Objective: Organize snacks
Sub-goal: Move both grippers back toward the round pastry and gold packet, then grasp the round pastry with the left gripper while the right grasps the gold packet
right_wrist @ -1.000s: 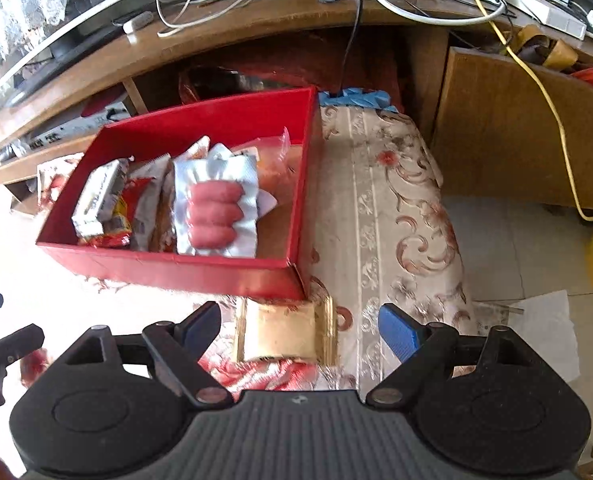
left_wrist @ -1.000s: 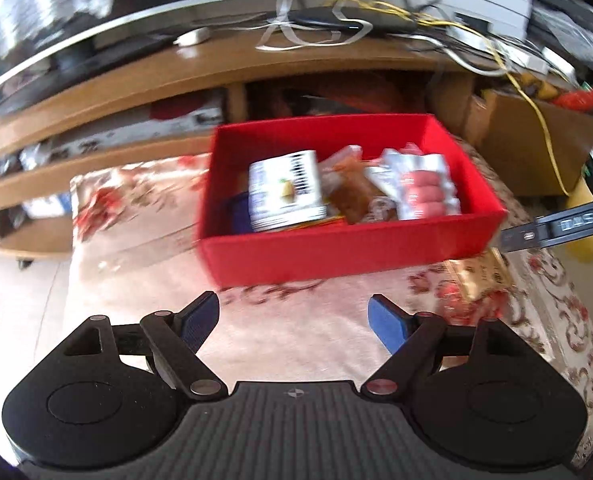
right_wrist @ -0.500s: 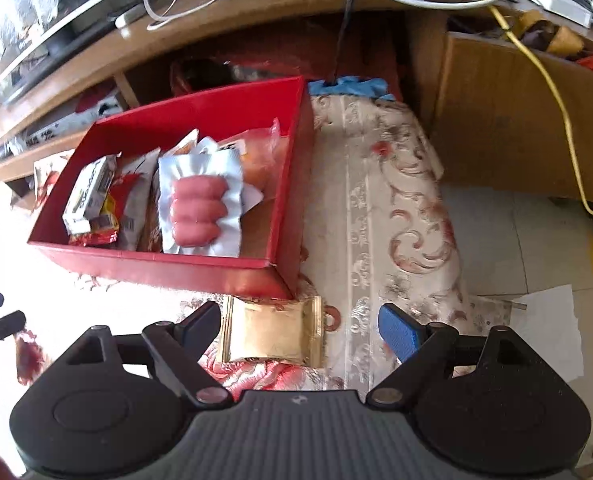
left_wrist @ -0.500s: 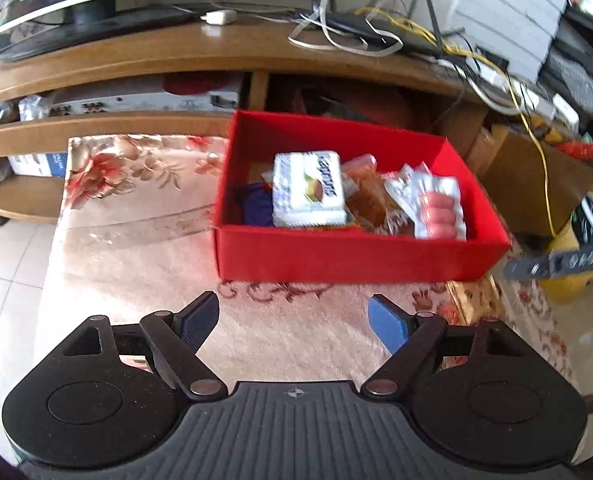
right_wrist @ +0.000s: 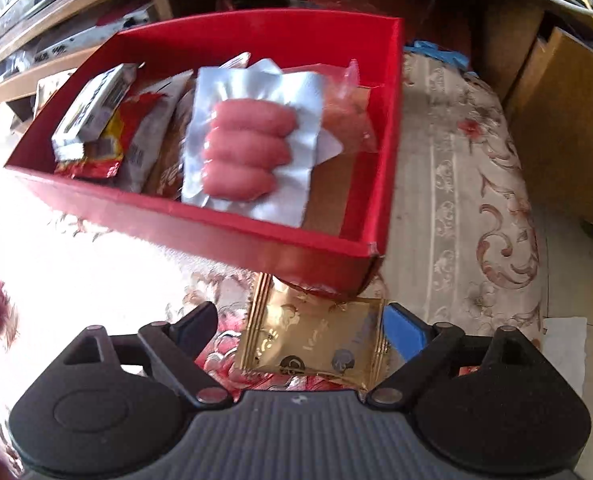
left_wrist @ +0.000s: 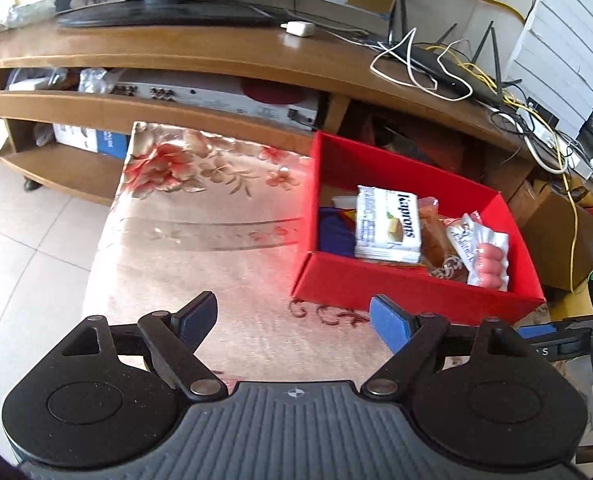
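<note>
A red box (right_wrist: pixel 256 236) holds several snacks: a silver pack of pink sausages (right_wrist: pixel 248 148), a white wafer pack (right_wrist: pixel 92 108) and red wrappers. A gold snack packet (right_wrist: pixel 316 344) lies on the floral cloth just in front of the box's near right corner. My right gripper (right_wrist: pixel 302 324) is open, low over the cloth, its fingers on either side of the gold packet, not closed on it. My left gripper (left_wrist: pixel 292 320) is open and empty above the cloth, left of the red box (left_wrist: pixel 376 284), with the wafer pack (left_wrist: pixel 388 224) inside the box.
A wooden TV stand (left_wrist: pixel 176 52) with a monitor, router and tangled cables runs behind the table. A cardboard box (left_wrist: pixel 556 232) stands at the right. Tiled floor (left_wrist: pixel 24 248) lies to the left. The right gripper's arm (left_wrist: pixel 556 340) shows at the left view's right edge.
My right gripper has moved forward and down so that its fingers now straddle the gold packet. My left gripper has swung left and back, so the red box now sits to its right.
</note>
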`<action>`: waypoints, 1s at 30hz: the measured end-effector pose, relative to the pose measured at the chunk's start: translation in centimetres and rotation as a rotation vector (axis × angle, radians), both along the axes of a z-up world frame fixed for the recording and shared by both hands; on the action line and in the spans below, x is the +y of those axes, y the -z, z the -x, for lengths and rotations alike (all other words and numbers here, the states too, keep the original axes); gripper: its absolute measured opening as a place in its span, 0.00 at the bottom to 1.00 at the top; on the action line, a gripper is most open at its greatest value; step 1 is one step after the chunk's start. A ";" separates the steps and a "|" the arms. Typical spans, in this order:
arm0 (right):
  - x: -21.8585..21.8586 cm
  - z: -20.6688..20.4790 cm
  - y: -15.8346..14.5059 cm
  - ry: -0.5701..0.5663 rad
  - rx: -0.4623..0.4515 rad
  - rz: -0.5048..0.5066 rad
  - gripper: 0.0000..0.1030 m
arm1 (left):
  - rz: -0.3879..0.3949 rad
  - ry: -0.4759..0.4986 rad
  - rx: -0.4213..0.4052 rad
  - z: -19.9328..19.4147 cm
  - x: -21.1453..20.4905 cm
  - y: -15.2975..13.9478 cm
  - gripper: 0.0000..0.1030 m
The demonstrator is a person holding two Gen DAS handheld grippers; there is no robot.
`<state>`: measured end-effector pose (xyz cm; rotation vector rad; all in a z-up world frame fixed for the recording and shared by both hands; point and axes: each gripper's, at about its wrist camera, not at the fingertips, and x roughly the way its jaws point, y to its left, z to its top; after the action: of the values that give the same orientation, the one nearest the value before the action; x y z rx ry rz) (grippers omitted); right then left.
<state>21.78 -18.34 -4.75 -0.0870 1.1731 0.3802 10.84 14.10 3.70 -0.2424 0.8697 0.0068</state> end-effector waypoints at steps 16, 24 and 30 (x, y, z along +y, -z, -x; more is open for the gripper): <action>1.6 5.0 -1.9 -0.116 0.109 -0.121 0.94 | -0.082 -0.091 0.216 1.6 1.6 6.3 0.87; 0.5 3.2 -1.4 -0.078 0.077 -0.065 0.94 | -0.177 -0.027 0.203 2.2 -0.9 6.8 0.78; -0.8 1.8 -2.6 -0.022 0.049 -0.092 0.94 | -0.135 0.024 0.183 2.4 -2.2 6.4 0.61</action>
<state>20.01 -19.11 -2.11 -0.0100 1.2021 0.4572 8.43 11.91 -2.66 -0.1061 1.0501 0.0662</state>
